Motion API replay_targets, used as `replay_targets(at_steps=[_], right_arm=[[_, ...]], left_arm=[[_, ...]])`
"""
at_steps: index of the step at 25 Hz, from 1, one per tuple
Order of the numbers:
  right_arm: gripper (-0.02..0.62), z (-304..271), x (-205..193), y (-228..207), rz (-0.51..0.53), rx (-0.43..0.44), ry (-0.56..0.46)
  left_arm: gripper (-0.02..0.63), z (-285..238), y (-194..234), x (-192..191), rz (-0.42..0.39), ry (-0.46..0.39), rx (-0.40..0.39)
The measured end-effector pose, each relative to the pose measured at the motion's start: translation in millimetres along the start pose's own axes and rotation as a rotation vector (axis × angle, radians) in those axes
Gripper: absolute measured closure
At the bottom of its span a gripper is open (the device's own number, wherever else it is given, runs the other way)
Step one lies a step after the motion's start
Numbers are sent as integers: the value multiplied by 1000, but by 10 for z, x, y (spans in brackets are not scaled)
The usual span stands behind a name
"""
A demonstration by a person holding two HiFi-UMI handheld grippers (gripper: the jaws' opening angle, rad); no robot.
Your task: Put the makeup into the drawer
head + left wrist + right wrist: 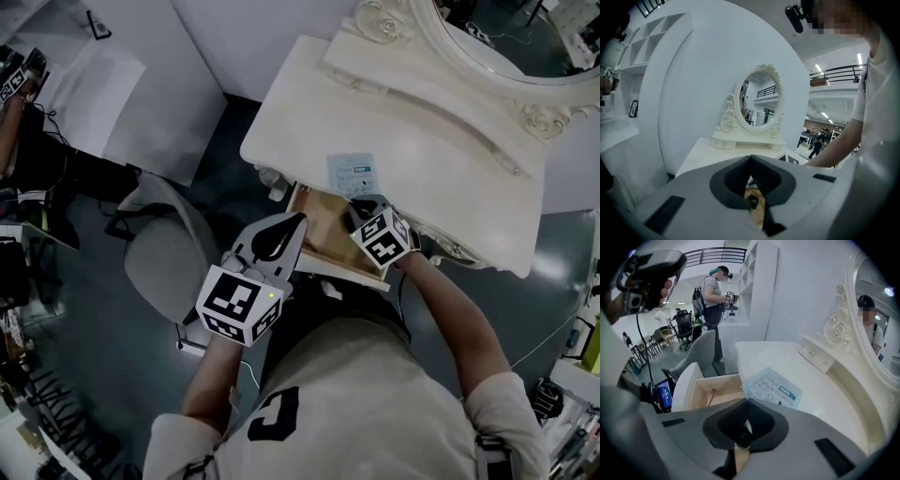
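Observation:
The white dressing table (422,122) has its wooden drawer (323,234) pulled out towards me. A slim copper-pink makeup stick (711,397) lies on the drawer floor (724,392). A small dark square compact (753,201) with a pale rim also lies in the drawer, and in the right gripper view this compact (743,439) shows below the jaws. My right gripper (361,208) hangs over the drawer's right part, and its jaws (746,402) are shut with nothing between them. My left gripper (298,221) is at the drawer's left edge and is shut (750,159) and empty.
A printed leaflet (352,173) lies on the tabletop just behind the drawer. An oval mirror (497,37) in an ornate frame stands at the table's back. A grey chair (159,253) is on the floor to my left. Another person (712,291) stands in the background.

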State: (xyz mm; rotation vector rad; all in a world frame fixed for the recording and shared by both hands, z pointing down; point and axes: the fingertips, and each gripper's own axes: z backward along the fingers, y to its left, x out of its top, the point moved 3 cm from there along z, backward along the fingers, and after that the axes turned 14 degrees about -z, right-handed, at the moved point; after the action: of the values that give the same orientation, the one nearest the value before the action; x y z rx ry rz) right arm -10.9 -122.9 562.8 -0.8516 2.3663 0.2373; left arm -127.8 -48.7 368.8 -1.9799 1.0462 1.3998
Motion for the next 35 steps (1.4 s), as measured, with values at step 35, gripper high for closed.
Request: replay_targets(at_steps=[35], right_arm=[[569,429,-145,-115,-67,-146,-12]], left_arm=[[551,183,-12,-142,60,-23,-86]])
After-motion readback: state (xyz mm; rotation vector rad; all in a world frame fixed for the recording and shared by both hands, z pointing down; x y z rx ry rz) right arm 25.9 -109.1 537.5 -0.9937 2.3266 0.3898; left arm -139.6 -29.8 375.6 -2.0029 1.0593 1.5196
